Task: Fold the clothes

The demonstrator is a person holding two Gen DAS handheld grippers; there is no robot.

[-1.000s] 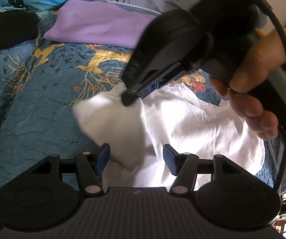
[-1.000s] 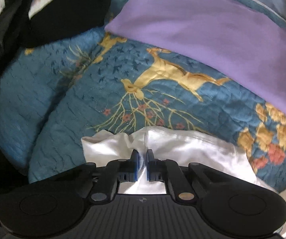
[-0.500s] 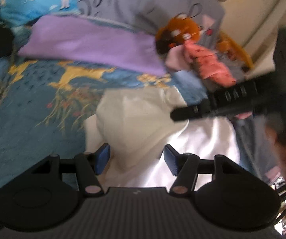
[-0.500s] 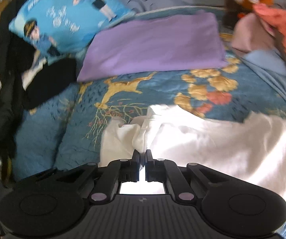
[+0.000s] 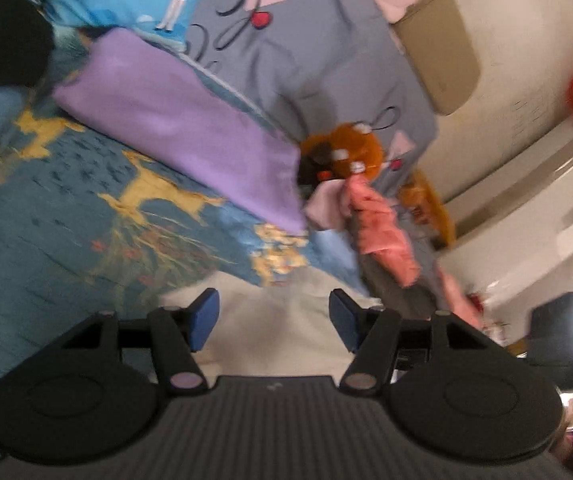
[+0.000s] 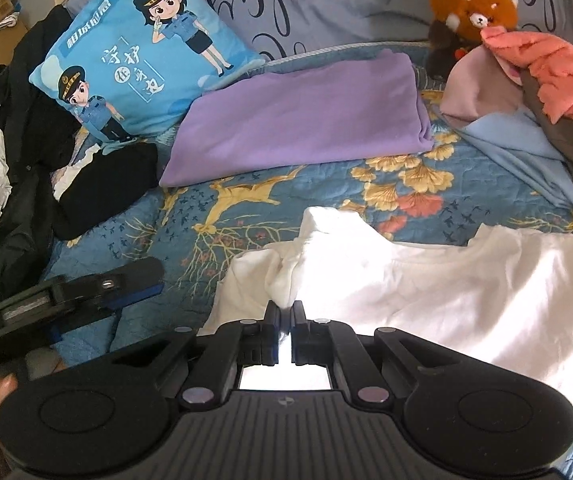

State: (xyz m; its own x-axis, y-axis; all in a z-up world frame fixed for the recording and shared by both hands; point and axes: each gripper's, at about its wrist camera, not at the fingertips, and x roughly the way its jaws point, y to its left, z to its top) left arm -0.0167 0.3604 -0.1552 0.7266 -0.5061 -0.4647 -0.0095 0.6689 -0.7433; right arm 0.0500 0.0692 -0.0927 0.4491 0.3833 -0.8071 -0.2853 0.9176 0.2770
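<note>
Right tongs (image 6: 285, 312) clamped on white shirt (image 6: 446, 280) – bunched fold, left tongs (image 5: 272, 320) apart, over shirt's edge, blue quilt (image 6: 326, 184)

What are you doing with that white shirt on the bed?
A person is folding clothes on a bed using two hand-held grippers. The right gripper is shut on a bunched fold of the white shirt, which lies spread on the blue patterned quilt. The left gripper is open with nothing pinched; it hovers by the shirt's edge. A purple garment already lies folded behind, and more clothes are piled by the plush toy.
</note>
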